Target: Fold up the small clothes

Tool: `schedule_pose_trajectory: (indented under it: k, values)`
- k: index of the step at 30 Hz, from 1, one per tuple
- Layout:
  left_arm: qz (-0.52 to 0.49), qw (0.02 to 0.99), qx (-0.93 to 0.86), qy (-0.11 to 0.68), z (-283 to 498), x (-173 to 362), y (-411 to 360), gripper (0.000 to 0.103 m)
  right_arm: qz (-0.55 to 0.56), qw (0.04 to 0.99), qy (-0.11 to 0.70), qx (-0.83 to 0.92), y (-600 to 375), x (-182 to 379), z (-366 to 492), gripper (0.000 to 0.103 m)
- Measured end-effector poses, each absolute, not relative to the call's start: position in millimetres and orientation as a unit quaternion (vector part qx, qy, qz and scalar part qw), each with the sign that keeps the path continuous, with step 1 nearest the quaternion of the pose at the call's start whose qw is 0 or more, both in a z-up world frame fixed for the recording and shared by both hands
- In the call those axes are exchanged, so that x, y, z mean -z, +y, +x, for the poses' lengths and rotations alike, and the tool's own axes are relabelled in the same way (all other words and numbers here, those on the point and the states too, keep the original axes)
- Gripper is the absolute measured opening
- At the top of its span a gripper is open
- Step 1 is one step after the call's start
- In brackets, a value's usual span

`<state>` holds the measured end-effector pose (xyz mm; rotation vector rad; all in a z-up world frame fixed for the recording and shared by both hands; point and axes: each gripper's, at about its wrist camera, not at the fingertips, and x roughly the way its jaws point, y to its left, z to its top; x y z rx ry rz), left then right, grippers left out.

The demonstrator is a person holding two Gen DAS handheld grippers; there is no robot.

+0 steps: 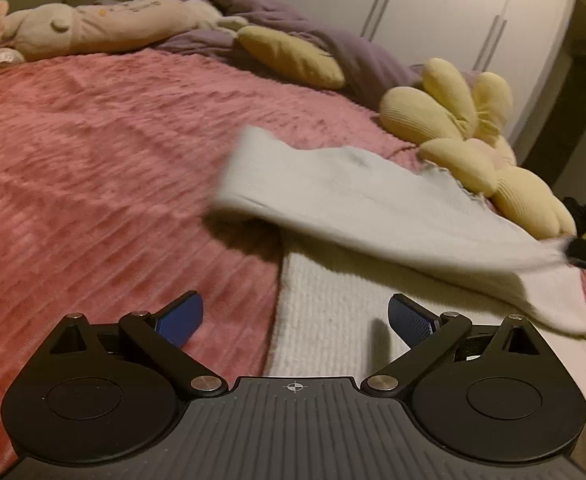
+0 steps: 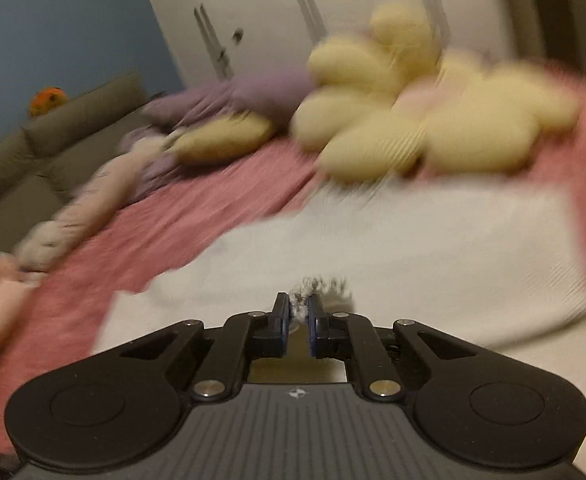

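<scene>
right gripper (image 2: 298, 312) clenched on the grey toe of a white sock (image 2: 373, 248), lifted, probably to double it back over its own length. left gripper (image 1: 295, 316) released, hovering above the sock's ribbed part lying on the pink bedspread (image 1: 93, 160). counted: one sock, maybe two through the blur; one yellow flower cushion (image 1: 465, 136) beyond.

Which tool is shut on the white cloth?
The right tool, pinching the white cloth's edge; the left tool is open, holding nothing.
</scene>
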<state>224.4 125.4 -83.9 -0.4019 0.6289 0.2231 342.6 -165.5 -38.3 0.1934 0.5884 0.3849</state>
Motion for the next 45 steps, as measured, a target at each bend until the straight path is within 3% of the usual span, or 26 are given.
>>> schedule_pose_trajectory:
  k: [6, 9, 16, 18, 19, 20, 29, 45]
  values:
    - [-0.169, 0.929, -0.127, 0.303, 246.5, 68.8, 129.3, 0.102, 0.094, 0.944, 0.299, -0.102, -222.4, 48.6, 360.7, 0.009]
    - [-0.167, 0.93, -0.124, 0.303, 256.3, 64.1, 133.3, 0.102, 0.163, 0.917, 0.345, -0.119, -249.9, 72.0, 373.6, 0.016]
    - [-0.155, 0.926, -0.121, 0.323, 264.8, 64.3, 131.8, 0.102, 0.281, 0.87, 0.376, -0.151, -265.5, 102.2, 392.2, 0.021]
    - [-0.141, 0.927, -0.121, 0.327, 266.1, 64.7, 127.7, 0.102, 0.273, 0.868, 0.383, -0.157, -258.8, 102.6, 397.7, 0.02]
    - [-0.133, 0.927, -0.122, 0.329, 267.0, 64.3, 125.4, 0.102, 0.268, 0.868, 0.383, -0.165, -256.2, 102.0, 398.9, 0.016]
    - [-0.125, 0.928, -0.122, 0.329, 267.7, 63.5, 123.2, 0.102, 0.258, 0.87, 0.384, -0.172, -251.4, 99.2, 399.1, 0.006]
    - [-0.11, 0.932, -0.129, 0.319, 280.0, 56.4, 117.1, 0.102, 0.068, 0.949, 0.287, -0.107, -240.3, 55.0, 387.9, 0.006]
    - [-0.097, 0.917, -0.125, 0.367, 302.2, 70.9, 115.4, 0.102, -0.027, 0.948, 0.314, -0.043, -262.1, 89.0, 404.9, 0.005]
